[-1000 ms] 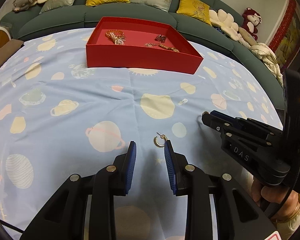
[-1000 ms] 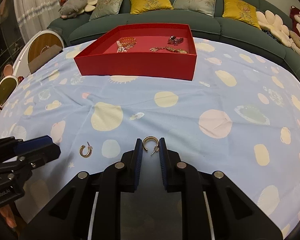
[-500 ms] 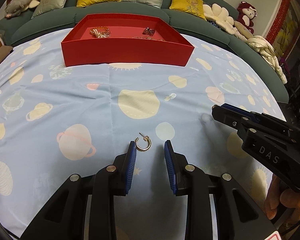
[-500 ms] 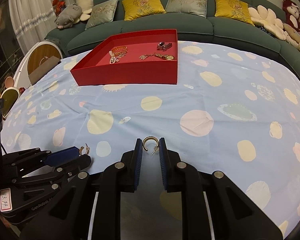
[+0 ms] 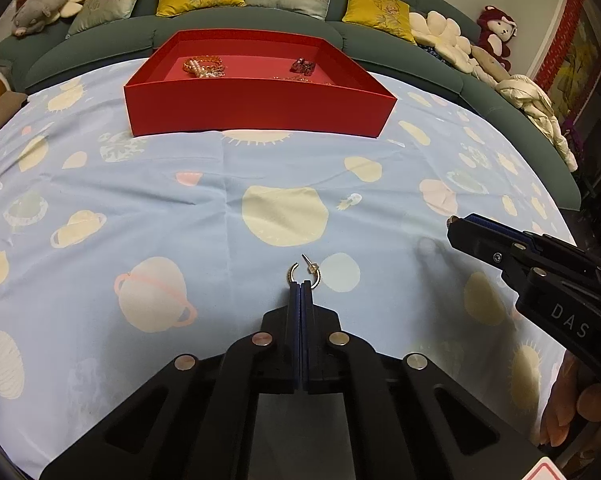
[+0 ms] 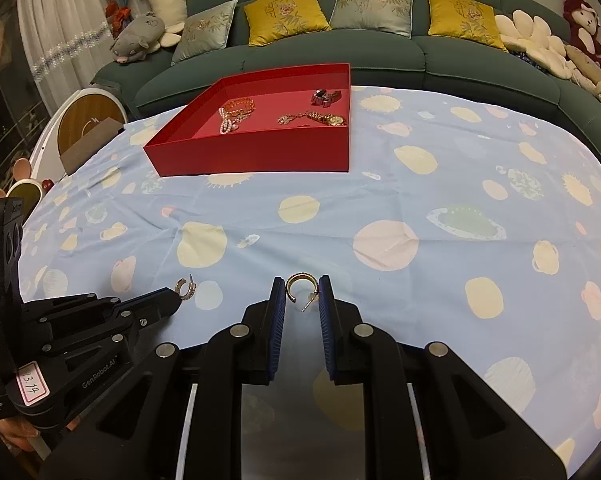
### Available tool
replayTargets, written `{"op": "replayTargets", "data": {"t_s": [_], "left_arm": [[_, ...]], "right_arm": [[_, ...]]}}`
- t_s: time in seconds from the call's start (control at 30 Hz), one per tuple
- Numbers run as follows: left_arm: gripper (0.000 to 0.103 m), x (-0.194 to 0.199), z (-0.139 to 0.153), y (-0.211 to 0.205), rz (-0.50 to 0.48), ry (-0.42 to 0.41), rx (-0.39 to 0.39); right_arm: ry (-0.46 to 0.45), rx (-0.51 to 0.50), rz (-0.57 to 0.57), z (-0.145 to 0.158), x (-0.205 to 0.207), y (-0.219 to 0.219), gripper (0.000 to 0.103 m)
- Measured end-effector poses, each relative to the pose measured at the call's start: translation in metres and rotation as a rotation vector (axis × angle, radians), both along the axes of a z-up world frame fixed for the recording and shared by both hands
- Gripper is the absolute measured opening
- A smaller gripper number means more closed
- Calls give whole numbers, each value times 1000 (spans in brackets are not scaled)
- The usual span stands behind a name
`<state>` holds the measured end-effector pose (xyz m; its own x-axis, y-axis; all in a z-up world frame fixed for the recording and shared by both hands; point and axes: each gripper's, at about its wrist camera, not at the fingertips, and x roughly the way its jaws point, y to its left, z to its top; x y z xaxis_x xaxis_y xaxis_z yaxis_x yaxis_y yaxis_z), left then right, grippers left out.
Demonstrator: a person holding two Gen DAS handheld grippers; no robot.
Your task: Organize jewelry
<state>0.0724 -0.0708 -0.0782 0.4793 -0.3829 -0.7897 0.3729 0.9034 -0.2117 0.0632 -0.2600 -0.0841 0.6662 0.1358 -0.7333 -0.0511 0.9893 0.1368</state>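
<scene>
My left gripper [image 5: 301,286] is shut on a gold hoop earring [image 5: 305,274], which sticks out past the fingertips over the blue cloth; it also shows in the right wrist view [image 6: 186,289]. A second gold hoop earring [image 6: 299,289] sits between the fingers of my right gripper [image 6: 300,294], which is partly closed with the blue pads beside the hoop; whether they touch it is unclear. The red tray [image 5: 256,108] stands at the far side and holds a pearl and gold bracelet [image 6: 234,112], a dark red piece [image 6: 324,97] and a gold watch chain [image 6: 314,118].
The table is covered by a blue planet-print cloth [image 5: 140,208]. A green sofa [image 6: 380,56] with yellow and grey cushions curves behind it. Plush toys [image 6: 540,44] lie on the sofa at right. A round white and wood object [image 6: 88,120] stands at the left edge.
My left gripper has closed on its earring, which lay between open fingers before. My right gripper keeps the same gap around its earring and has risen and pulled back from the tray.
</scene>
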Motion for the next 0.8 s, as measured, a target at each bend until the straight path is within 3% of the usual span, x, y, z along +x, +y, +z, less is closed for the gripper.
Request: {"op": "replayTargets", "data": {"t_s": [0.47,0.67,0.73,0.8], "left_arm": [[7,3,0,-3,0,-1,-14],[25,1,4,-16,-25,-24,3],[41,-1,5,-18,-23,-33,8],[42,0,5,-20,-13,-52,25]], "right_arm": [[-9,17,1,5,-2,-2,16],[-16,30,-1,9,-2,-2,16],[-20,31,-3,9,-3,-3,16],[-21,36,-7,10,-4,-6,16]]}}
